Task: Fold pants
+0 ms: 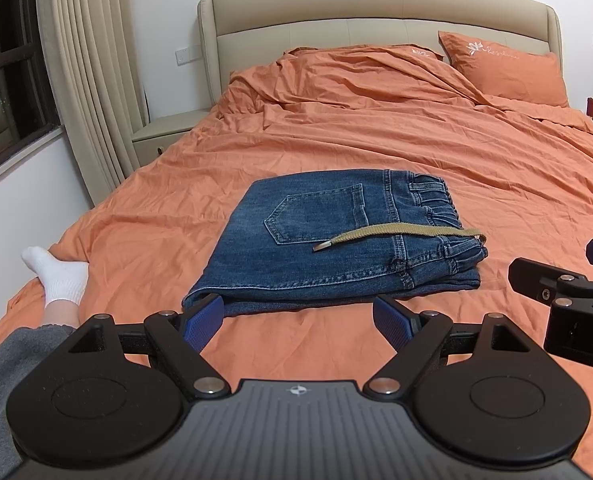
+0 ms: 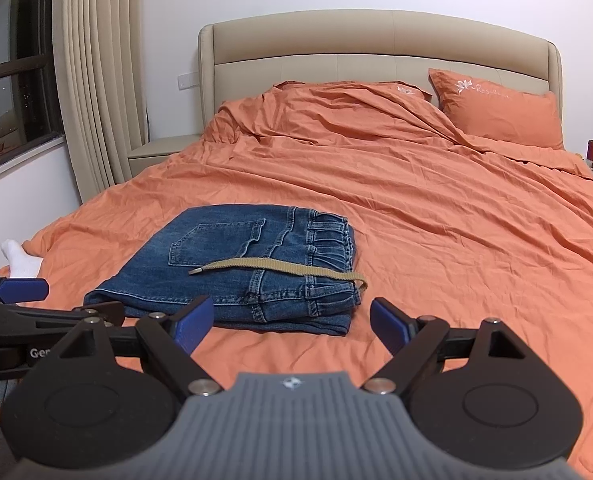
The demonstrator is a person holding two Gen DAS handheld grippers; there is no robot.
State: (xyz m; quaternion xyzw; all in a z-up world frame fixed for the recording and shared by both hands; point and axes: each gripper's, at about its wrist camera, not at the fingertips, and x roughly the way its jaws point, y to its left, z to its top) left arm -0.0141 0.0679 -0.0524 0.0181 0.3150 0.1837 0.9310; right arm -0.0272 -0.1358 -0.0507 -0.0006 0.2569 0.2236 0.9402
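On the orange bed (image 1: 376,140), your folded pants (image 1: 332,240) lie flat; your left gripper (image 1: 298,320) and right gripper (image 2: 292,320) gape wide, holding nothing.

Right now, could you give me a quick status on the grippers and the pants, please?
Left gripper open, empty. Right gripper open, empty. Jeans folded flat on the orange bedspread, drawstring across top. Nothing in the way.

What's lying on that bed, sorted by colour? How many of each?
Blue: 1, the folded jeans
Tan: 1, the drawstring across the jeans
Orange: 2, the pillow and the bedspread
White: 1, a person's sock at the bed's edge
Total: 5
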